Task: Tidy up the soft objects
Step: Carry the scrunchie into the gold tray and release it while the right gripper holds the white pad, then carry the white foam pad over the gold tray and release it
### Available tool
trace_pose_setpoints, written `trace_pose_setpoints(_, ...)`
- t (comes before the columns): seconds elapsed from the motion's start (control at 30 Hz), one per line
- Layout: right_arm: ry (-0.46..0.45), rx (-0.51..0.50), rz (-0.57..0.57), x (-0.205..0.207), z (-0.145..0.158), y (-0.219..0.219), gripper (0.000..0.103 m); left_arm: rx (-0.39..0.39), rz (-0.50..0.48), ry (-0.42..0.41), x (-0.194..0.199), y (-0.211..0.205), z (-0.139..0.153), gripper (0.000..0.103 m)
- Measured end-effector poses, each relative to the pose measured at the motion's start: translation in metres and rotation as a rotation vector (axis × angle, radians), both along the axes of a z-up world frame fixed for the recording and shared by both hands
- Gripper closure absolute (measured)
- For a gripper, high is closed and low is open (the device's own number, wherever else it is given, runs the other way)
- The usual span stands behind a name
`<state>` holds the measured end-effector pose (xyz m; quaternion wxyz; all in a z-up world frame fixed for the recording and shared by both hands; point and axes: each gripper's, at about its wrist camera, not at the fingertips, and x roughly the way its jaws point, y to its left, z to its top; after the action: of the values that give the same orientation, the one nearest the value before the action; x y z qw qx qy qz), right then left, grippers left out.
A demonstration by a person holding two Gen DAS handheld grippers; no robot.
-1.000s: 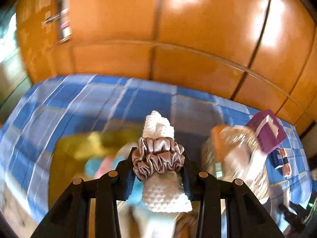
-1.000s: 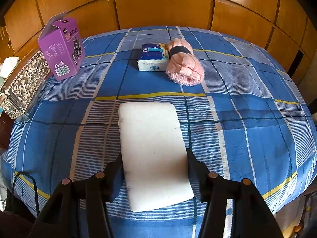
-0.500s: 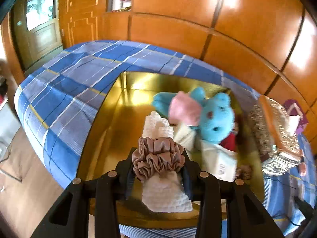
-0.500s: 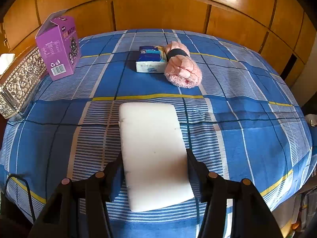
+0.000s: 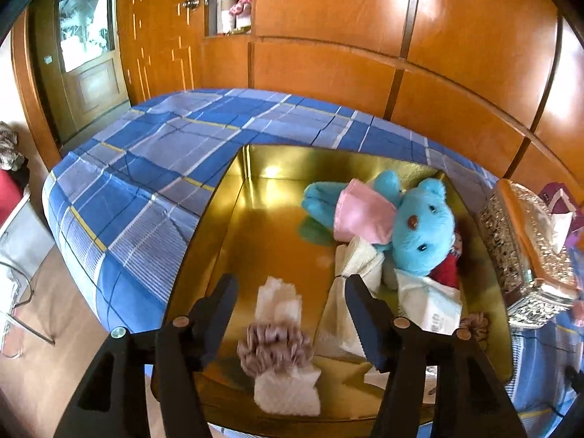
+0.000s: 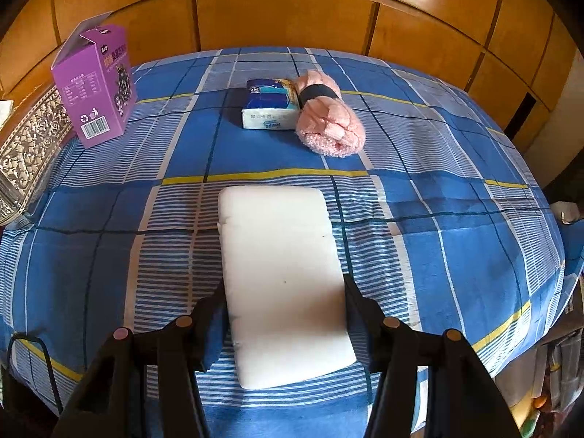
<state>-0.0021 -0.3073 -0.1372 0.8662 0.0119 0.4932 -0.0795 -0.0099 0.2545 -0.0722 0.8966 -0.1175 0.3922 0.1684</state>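
A: What has changed at the left gripper (image 5: 290, 294)?

B: Its jaws, clamped half a second ago on the white knitted cloth roll (image 5: 284, 346) bound by a mauve scrunchie (image 5: 274, 349), now stand apart. The roll lies free below them on the floor of the gold box (image 5: 255, 226), near the front wall. That item counts as stowed.

A: And the right gripper (image 6: 284, 303)?

B: Unchanged: jaws pressed against both long sides of the white foam block (image 6: 283, 277), which appears to rest on the blue plaid bedspread (image 6: 438, 200).

A: What surrounds it?

B: In the box: a blue teddy bear (image 5: 412, 226) and a cream cloth bundle (image 5: 350, 292). On the bed: a tissue pack (image 6: 270, 109) touching a pink fleece roll (image 6: 328, 120), and a purple carton (image 6: 95, 87). An ornate silver tissue box (image 5: 525, 252) stands between bed items and box, likely obstructing transfers.
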Motion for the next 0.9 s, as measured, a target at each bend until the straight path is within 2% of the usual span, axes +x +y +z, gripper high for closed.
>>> trace_pose_setpoints(0.43, 0.029, 0.027, -0.008, 0.013, 0.003, 0.002, 0.048, 0.001, -0.114, -0.069, -0.006, -0.038, 0.027, 0.040)
trace_pose_setpoints(0.67, 0.057, 0.047, 0.057, 0.034, 0.008, 0.017, 0.049, 0.017, -0.166, -0.067, -0.006, -0.057, 0.027, 0.040)
trace_pose_setpoints(0.9, 0.025, 0.089, 0.130, 0.067, 0.040, 0.038, 0.049, 0.022, -0.206, -0.063, -0.006, -0.067, 0.027, 0.040)
